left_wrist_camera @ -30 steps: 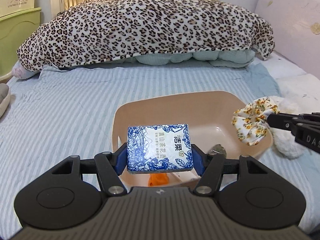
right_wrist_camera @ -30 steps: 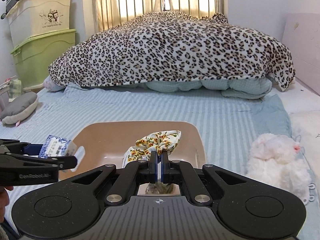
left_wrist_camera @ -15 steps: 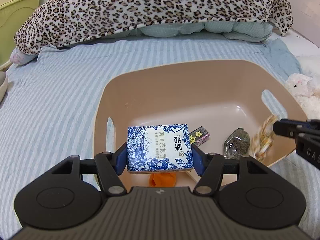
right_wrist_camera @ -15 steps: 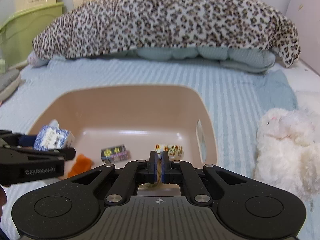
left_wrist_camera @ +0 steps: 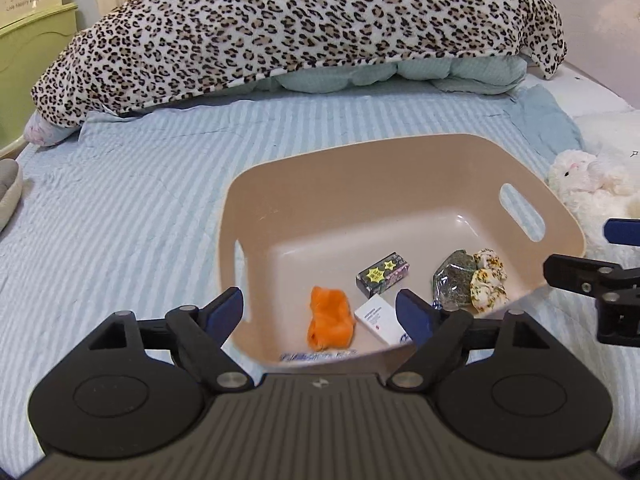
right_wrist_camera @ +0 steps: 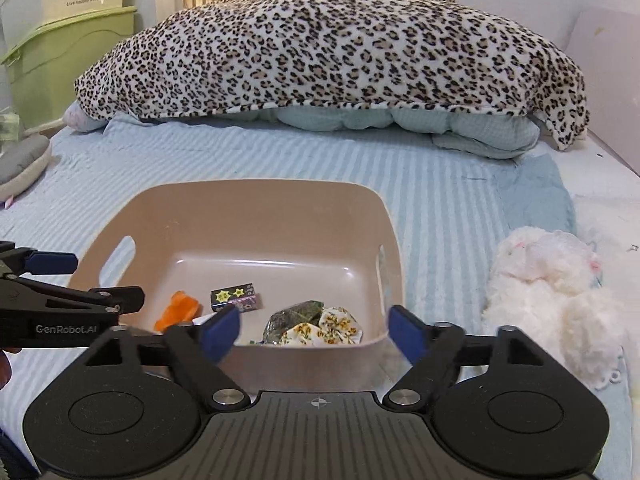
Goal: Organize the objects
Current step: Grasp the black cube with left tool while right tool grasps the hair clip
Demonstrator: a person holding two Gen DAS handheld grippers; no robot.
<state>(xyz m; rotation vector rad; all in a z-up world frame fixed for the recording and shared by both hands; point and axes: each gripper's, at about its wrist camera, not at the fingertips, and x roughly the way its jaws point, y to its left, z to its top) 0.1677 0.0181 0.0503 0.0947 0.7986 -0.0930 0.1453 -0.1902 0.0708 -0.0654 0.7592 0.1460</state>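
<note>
A tan plastic basin [left_wrist_camera: 256, 184] [right_wrist_camera: 352, 200] sits on the striped bed. Inside lie an orange item [left_wrist_camera: 330, 322] [right_wrist_camera: 178, 310], a dark box with yellow stars [left_wrist_camera: 382, 276] [right_wrist_camera: 236, 298], a dark packet [left_wrist_camera: 454, 284] [right_wrist_camera: 296, 314], the floral scrunchie [left_wrist_camera: 488, 280] [right_wrist_camera: 328, 330] and the blue-and-white tissue pack [left_wrist_camera: 378, 318], its white side up, partly hidden by my gripper. My left gripper [left_wrist_camera: 320, 312] is open and empty above the basin's near edge. My right gripper [right_wrist_camera: 314, 332] is open and empty above the basin's near right corner.
A white plush toy [left_wrist_camera: 588, 184] [right_wrist_camera: 552, 284] lies right of the basin. A leopard-print blanket [left_wrist_camera: 300, 24] [right_wrist_camera: 328, 48] is heaped at the back of the bed. Green storage boxes [right_wrist_camera: 64, 48] stand at the left. A grey slipper-like thing [right_wrist_camera: 22, 160] lies at the bed's left edge.
My left gripper opened and the tissue pack dropped into the basin. My right gripper opened and the floral scrunchie now lies in the basin by the dark packet. Both grippers have pulled back a little.
</note>
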